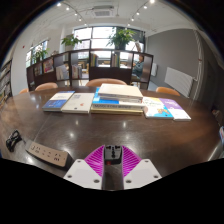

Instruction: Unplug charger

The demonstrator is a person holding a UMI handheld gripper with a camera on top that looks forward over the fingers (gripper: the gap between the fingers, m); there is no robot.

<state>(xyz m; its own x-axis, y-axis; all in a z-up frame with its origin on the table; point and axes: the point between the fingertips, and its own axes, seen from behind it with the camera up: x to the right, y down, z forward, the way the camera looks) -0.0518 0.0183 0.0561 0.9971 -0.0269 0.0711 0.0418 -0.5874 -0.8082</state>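
My gripper hangs over the near part of a brown wooden table. Its two magenta pads press from both sides on a small black charger, which stands upright between them. A white power strip with several sockets lies on the table to the left of the fingers, apart from the charger. A black plug with its cable lies just left of the strip.
Books and magazines lie in a row across the middle of the table, with a taller stack at the centre. Chairs stand behind the table. Shelves, plants and large windows are beyond.
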